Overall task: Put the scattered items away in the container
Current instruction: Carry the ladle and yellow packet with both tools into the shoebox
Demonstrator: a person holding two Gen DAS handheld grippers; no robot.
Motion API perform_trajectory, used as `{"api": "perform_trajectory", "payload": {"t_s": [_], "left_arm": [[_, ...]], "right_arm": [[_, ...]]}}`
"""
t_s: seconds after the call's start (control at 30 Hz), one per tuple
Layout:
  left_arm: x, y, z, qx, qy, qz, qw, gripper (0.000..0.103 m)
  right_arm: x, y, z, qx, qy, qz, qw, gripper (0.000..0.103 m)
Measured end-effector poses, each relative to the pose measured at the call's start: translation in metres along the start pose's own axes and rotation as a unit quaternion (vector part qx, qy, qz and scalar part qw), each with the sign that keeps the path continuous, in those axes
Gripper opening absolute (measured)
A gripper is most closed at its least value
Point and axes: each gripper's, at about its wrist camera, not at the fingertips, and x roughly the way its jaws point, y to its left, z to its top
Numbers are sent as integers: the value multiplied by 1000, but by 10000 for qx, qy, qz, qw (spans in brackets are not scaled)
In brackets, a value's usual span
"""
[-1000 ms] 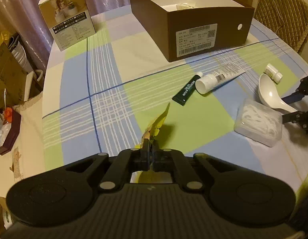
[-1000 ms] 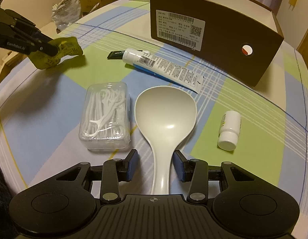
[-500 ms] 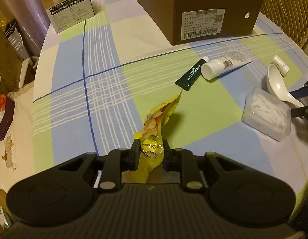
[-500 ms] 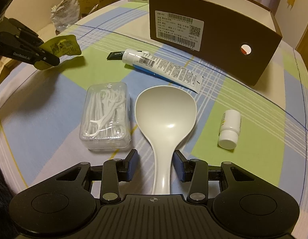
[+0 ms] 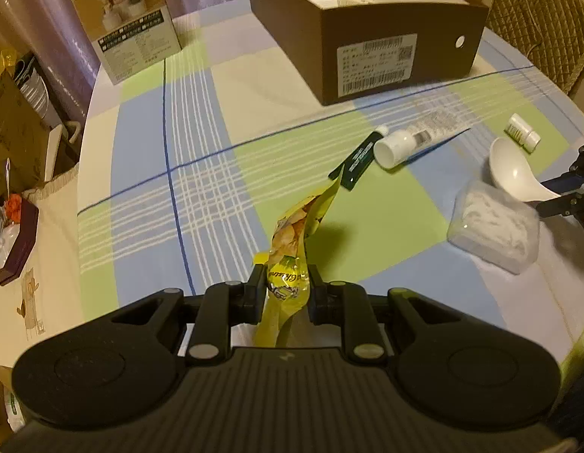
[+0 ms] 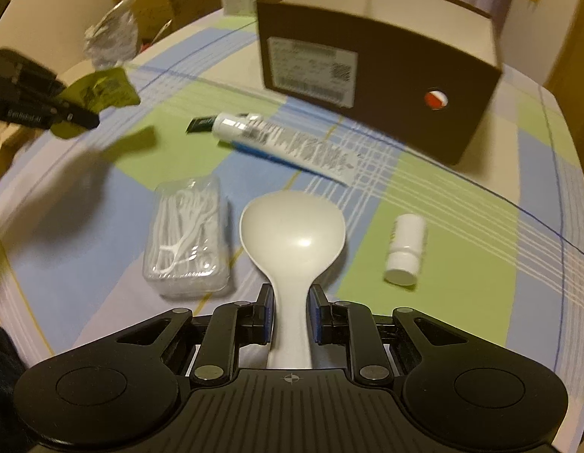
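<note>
Spoon (image 6: 292, 234), one, white: lying with its long axis running straight away from the right gripper (image 6: 290, 317), bowl pointing toward the brown box (image 6: 378, 87), handle sitting between the jaws, which are pressing narrowly on it.

Snack packet (image 5: 295, 241), one, yellow: standing out lengthwise from the left gripper (image 5: 286, 294), free end pointing up and away toward the box (image 5: 367, 30); the jaws are pinching its lower end, holding it above the checked tablecloth (image 5: 201, 173).

Tubes, two: a white one (image 6: 284, 143) lying slantwise, cap toward the left, and a dark green one (image 5: 358, 158) lying just beside its cap.

Floss-pick case (image 6: 188, 234), one, clear plastic: lying just beside the spoon on its left.

Bottle (image 6: 405, 249), one, small and white: lying on its side to the right of the spoon, cap toward the gripper.

Brown box, one, open-topped: standing at the far side of the table, barcode label facing the grippers.

Carton (image 5: 127, 37), one, printed: standing upright to the left of the brown box.
</note>
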Motion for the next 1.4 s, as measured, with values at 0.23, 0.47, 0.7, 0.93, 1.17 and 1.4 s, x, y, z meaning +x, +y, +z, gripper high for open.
{"api": "perform_trajectory", "payload": {"t_s": [0.23,0.47,0.7,0.93,1.17,1.4], "left_arm": [[-15,-7,14,33,-287,-119,9995,17],[-33,-17,36,123,-644,-238,9976,17],[-52,-23,69,124,-1094,-457,9929,17],[-56,-27,115,133,-1487,-591,9870,17],[-49,-32,165,132,-1717,-678,9827,17],[-34,-34,215,115,-1805,-654,9813,17]], "right_arm": [[-21,-17,8,569,-273,76,9980,21],[-45,-24,21,648,-666,78,9956,21],[-66,-36,50,658,-1090,11,9919,21],[-85,-57,95,697,-1528,-180,9856,21],[-80,-79,143,849,-1699,-507,9805,21],[-54,-95,184,936,-1714,-568,9791,21]]}}
